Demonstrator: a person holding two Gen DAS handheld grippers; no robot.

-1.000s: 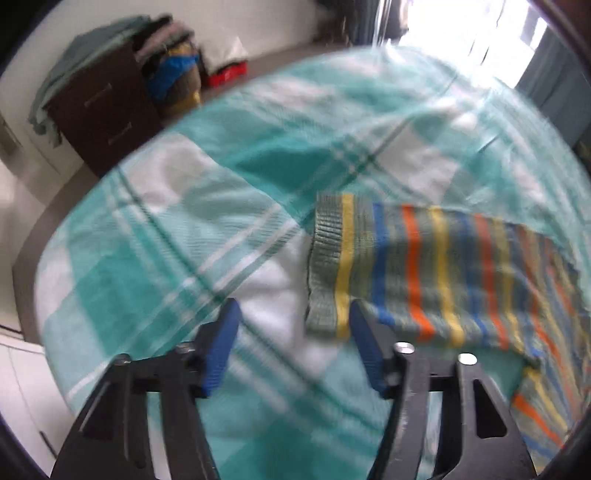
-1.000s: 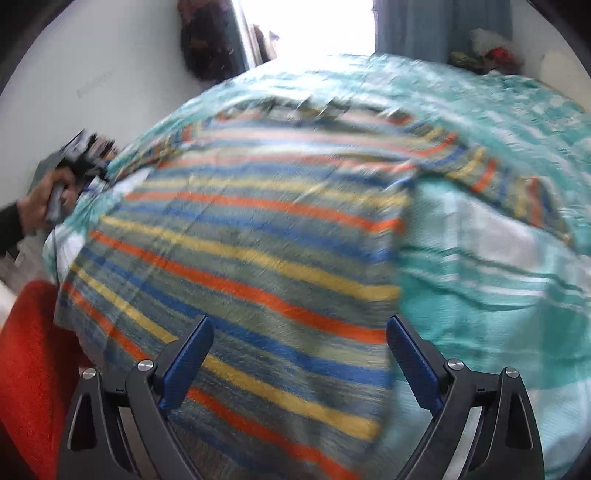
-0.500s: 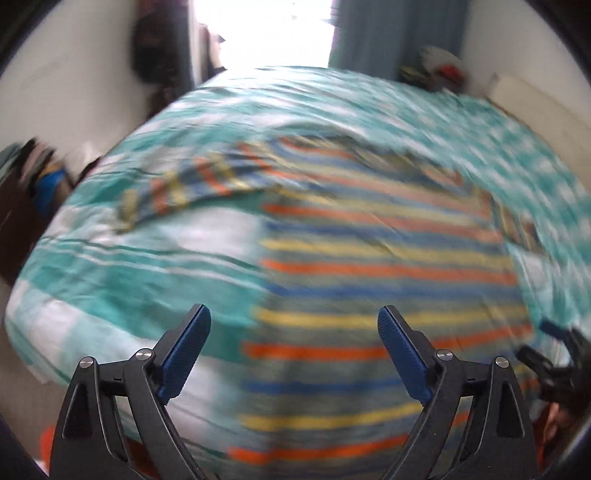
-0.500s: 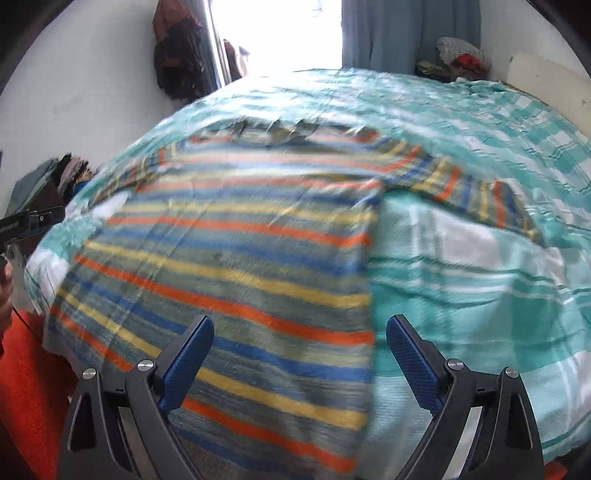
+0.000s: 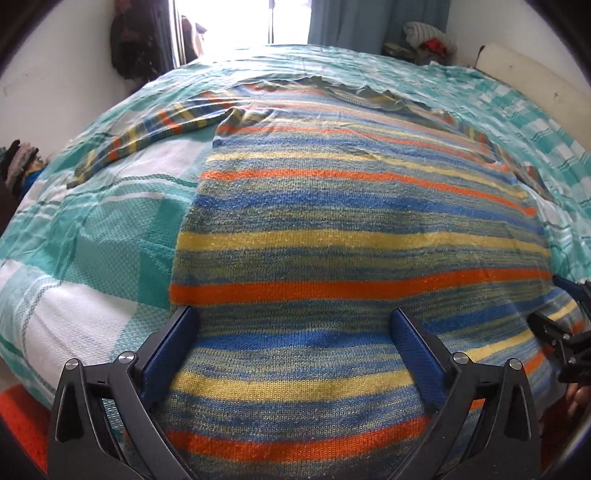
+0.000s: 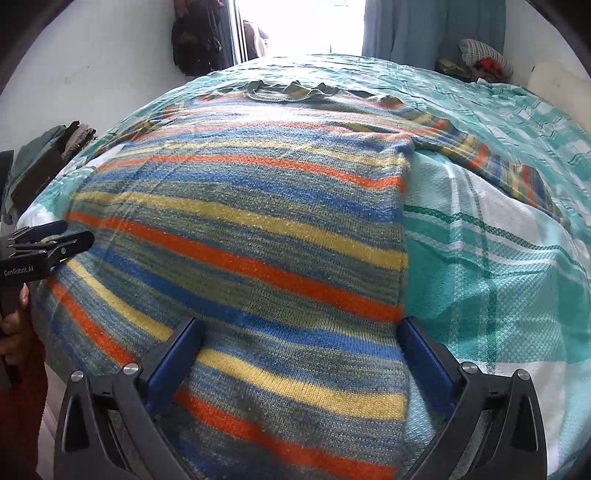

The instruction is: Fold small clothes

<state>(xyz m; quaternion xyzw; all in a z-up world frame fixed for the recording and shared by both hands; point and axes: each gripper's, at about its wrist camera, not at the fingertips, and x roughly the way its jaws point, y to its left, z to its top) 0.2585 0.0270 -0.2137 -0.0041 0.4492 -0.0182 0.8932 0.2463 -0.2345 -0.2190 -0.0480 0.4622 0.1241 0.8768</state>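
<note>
**Striped knit laid flat on the checked bed**

Nearest, the left gripper (image 5: 291, 354) and right gripper (image 6: 301, 363) hover with blue pads spread wide, holding nothing. Beneath them the coarse-knit striped sweater (image 5: 351, 229) lies flat, 2 sleeves out, on a woven teal-and-white bedspread (image 6: 498, 288). Beyond, folded clothes (image 6: 484, 59) heap beside a blue curtain (image 5: 347, 18).

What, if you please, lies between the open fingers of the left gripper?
In the left wrist view, only the striped sweater spans the gap of the left gripper, lying flat on the checked bedspread.
</note>
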